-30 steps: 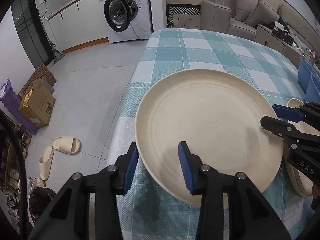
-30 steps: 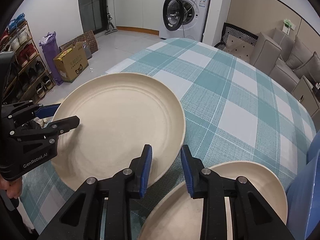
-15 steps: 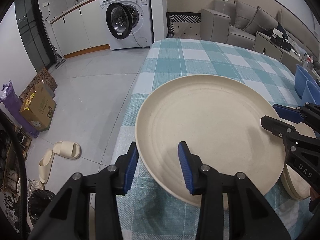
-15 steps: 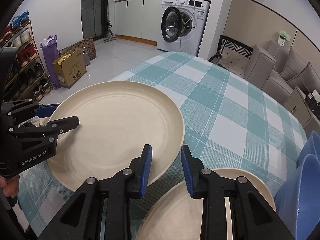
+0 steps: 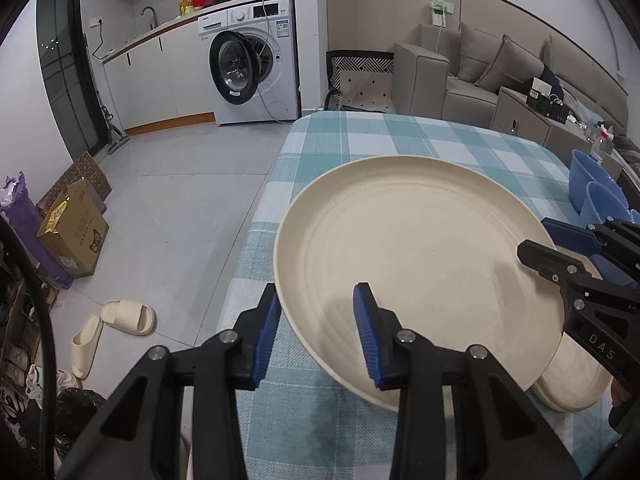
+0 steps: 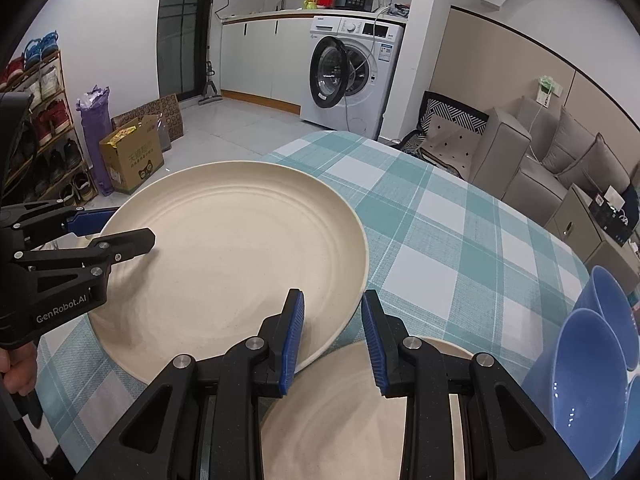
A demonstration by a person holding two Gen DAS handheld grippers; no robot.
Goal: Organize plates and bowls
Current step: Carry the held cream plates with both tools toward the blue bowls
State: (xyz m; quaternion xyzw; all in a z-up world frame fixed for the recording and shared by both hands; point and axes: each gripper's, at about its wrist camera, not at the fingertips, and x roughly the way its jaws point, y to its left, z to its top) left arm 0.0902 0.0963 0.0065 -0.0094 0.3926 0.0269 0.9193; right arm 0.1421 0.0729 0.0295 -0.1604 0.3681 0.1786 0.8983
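I had the big cream plate (image 5: pixel 420 264) pinched from both sides and up off the checked tablecloth (image 5: pixel 400 136). My left gripper (image 5: pixel 316 332) was clamped on the plate's near rim: one blue pad lay over the inside of the plate, the other sat under its outer edge. Those jaws had just squeezed a touch tighter on the rim between them. My right gripper (image 6: pixel 332 336) was closed on the opposite rim of the same plate, one pad above, one below the edge. In the right wrist view the plate hung tilted, its far edge raised against the table behind it. Under its right side sat a stack of cream plates (image 6: pixel 360 412) on the cloth, right below my right fingers. Blue bowls (image 6: pixel 588 364) stood nested just beside that stack, at the table's right edge. Off the table's left side lay bare floor, with a pair of cream slippers (image 5: pixel 116 324) and a cardboard box (image 5: pixel 74 240).
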